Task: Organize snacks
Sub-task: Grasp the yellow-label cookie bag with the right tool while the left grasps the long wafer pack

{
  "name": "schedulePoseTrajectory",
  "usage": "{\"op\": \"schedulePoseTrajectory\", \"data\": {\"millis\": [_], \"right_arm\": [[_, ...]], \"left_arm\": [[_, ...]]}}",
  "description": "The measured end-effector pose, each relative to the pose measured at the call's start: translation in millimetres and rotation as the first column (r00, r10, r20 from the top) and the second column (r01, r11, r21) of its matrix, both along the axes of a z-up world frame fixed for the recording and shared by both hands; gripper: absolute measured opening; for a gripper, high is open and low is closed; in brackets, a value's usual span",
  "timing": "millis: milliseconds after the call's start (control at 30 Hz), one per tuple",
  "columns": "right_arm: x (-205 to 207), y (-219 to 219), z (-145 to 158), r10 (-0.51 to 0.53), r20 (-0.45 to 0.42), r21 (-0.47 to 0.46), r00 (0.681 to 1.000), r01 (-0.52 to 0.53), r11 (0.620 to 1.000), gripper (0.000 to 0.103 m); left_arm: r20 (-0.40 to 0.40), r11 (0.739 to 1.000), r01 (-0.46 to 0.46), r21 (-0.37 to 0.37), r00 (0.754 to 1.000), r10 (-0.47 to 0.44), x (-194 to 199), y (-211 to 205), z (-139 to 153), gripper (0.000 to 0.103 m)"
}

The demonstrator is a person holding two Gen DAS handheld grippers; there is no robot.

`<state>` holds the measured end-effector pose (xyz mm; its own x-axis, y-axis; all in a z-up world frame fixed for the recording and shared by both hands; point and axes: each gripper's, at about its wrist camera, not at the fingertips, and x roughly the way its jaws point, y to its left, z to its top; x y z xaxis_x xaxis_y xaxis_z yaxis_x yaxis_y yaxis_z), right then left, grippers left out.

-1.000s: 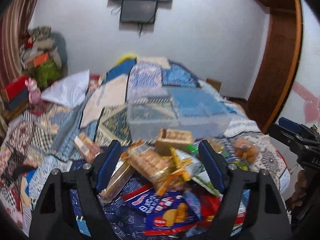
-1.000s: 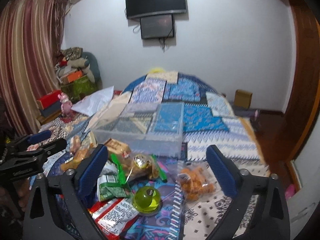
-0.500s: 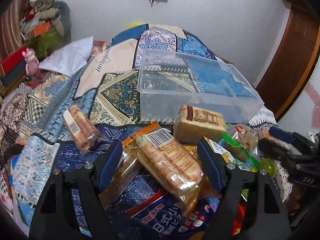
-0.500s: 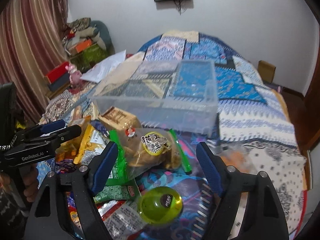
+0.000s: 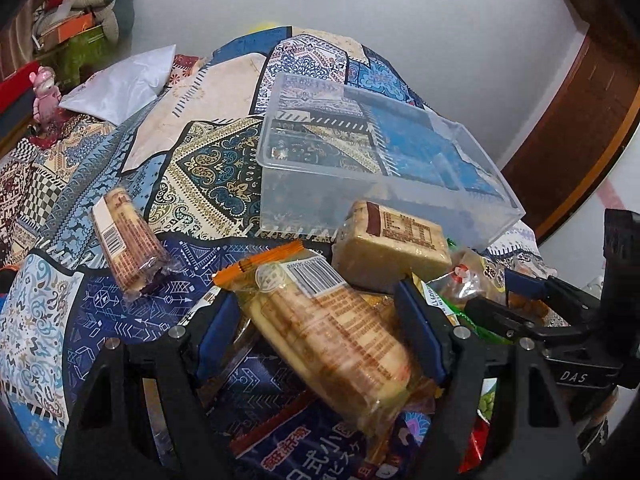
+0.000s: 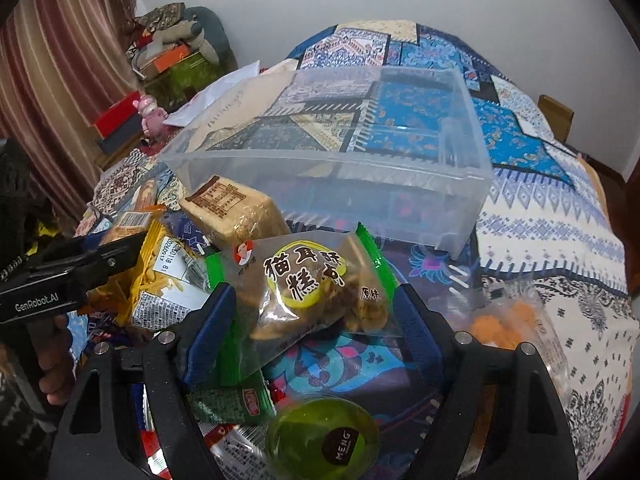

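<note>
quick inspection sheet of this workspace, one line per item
surface: bed under a patchwork quilt, patterned blue and cream
job's things: clear plastic bin with no snacks in it; in front of it a pile with a long biscuit pack, green-edged snack bag, tan block pack, green jelly cup; a second biscuit roll lies apart to the left
clutter: white bag, pink toy, piled boxes and fabric in the corner
grippers: left gripper closing, biscuit pack between its jaws; right gripper opening, green-edged bag between its jaws
cables: wires hang under the wall screen
surroundings: white wall, striped curtain, wooden door
</note>
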<state>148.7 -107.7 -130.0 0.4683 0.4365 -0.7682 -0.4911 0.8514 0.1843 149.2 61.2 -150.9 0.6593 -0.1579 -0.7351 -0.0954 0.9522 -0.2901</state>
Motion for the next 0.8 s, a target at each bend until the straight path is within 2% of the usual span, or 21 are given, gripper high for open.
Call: {"op": "schedulePoseTrajectory", "data": {"millis": [233,300,467,567,667,800], "right_arm": [[13,5,-4,0.017,-0.024,-0.009,1.000,-0.017,1.000,0.083],[16,8,-5,0.025,-0.028,-0.023,0.999,-0.026,0.999,0.087],[24,13,-9,0.050,-0.068,-0.040,0.996,-0.053,0.998,0.092],[28,17,-15,0.082,-0.103,-0.033,0.991,-0.086,0.996,0.090],[29,17,-17,0.093,-0.124,-0.016,0.988,-0.096,0.995,0.070],[21,15,-12,0.072,-0.090,-0.012,0.993,-0.073,0.997,0.064]], "left_arm": [[0.019,1.000,0.022,0.016,1.000,-0.023,-2,-3,0,0.058],[0.029,0.999,0.034,0.024,0.999,-0.034,-4,-4,2,0.053],[0.065,0.994,0.059,0.091,0.996,-0.065,-12,-15,10,0.045],[0.073,0.994,0.060,0.096,0.995,-0.068,-13,-15,12,0.044],[0.085,0.995,0.048,0.091,0.995,-0.055,-14,-12,15,0.043],[0.113,0.995,0.033,0.093,0.993,-0.043,-18,-7,23,0.043]]}}
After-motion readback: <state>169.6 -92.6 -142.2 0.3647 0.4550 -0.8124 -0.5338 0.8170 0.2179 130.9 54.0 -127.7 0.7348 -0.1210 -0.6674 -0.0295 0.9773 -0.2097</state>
